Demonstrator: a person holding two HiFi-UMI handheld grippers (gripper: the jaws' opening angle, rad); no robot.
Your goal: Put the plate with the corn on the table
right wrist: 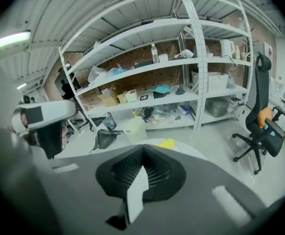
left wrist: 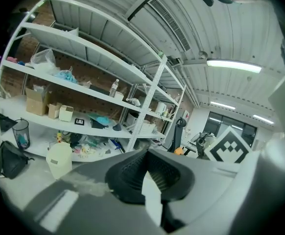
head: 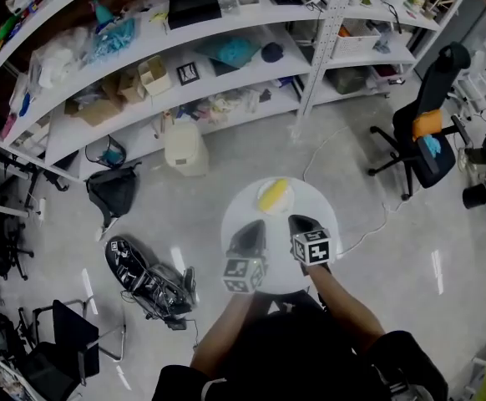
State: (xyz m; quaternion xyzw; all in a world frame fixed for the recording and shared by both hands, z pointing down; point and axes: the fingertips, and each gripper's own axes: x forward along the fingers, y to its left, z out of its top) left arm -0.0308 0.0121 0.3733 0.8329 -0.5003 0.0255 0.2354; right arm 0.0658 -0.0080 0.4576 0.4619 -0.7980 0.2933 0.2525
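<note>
A round white plate with a yellow corn cob on its far side hangs high above the floor, held level in front of me. My left gripper clamps the plate's near rim on the left, and my right gripper clamps it beside that on the right. In the left gripper view the jaws are shut on a thin white edge of the plate. The right gripper is shut on the rim as well, and beyond its jaws the corn and the plate's far side show.
White shelving full of boxes and bags runs along the back. A white bin and a black bag stand on the floor below it. A black office chair is at the right; black gear lies at the lower left.
</note>
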